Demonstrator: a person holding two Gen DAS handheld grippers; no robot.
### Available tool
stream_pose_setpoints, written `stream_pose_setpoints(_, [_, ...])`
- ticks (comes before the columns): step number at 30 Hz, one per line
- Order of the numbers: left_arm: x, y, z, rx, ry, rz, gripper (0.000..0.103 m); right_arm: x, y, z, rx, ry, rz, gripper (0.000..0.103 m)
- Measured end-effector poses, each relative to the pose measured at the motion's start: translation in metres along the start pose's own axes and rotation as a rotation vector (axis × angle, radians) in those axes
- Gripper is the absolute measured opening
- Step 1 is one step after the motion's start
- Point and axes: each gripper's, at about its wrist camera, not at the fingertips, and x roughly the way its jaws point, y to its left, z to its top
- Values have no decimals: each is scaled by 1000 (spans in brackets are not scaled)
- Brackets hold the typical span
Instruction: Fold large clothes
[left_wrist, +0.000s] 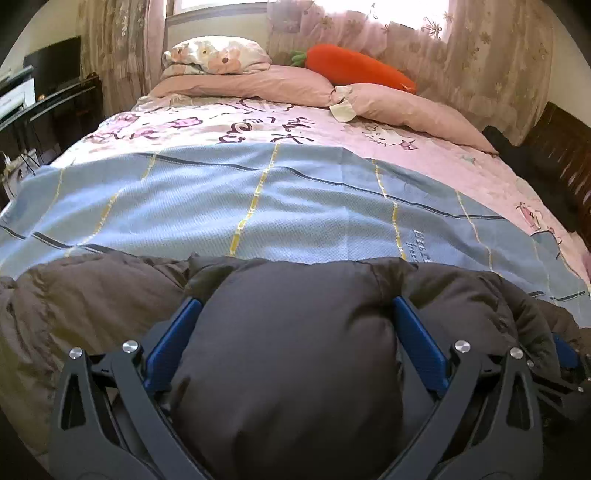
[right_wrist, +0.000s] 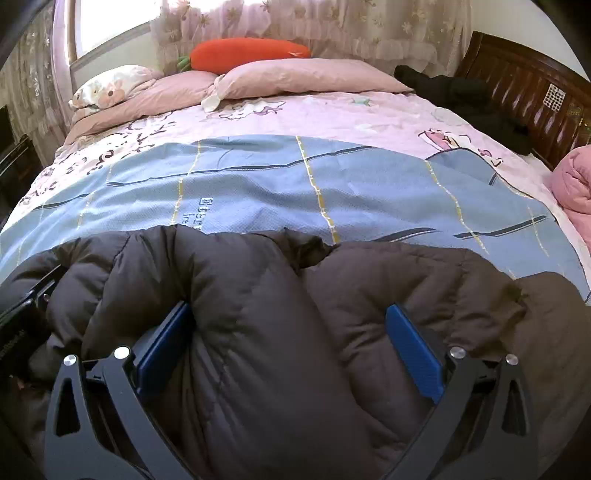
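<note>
gripping the puffy jacket (left_wrist: 295, 362) on the blanket (left_wrist: 229, 206), left gripper (left_wrist: 295, 317) and right gripper (right_wrist: 291, 325) both clenched on it.

puffy dark-brown jacket (left_wrist: 295, 350) | bunched, rumpled | on blue blanket (left_wrist: 221, 206)

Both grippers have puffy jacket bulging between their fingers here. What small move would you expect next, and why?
Probably carry the gathered edge forward over the blue blanket and lay it down. The left gripper and right gripper each straddle a thick bulge of the dark puffer jacket, pads pressed against the fabric on both sides. The jacket is bunched at the bed's near edge, with flat blanket ahead.
</note>
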Motion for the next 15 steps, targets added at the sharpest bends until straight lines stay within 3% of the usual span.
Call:
stream_pose_setpoints(4, [2,1,0,-4,5,-1,101,-2,2,0,-8,2,-13,102])
stream_pose_setpoints(7, [-7,-2,8,-12,55,24,101,-14,4,8,-21,11,-47,102])
stream_pose_setpoints(8, [-21,-5,15,-9,79,3,101,-27,7,12,-47,-7,-64,102])
stream_pose_setpoints(11, [-63,-9,19,24,54,-15,101,-74,9,16,-75,-89,-33,102])
stream_pose_setpoints(13, [-83,-5,6,10,81,0,101,-91,5,11,-23,-56,19,102])
stream_pose_setpoints(15, [-84,4,-13,-33,120,1,101,-82,3,-3,2,30,40,102])
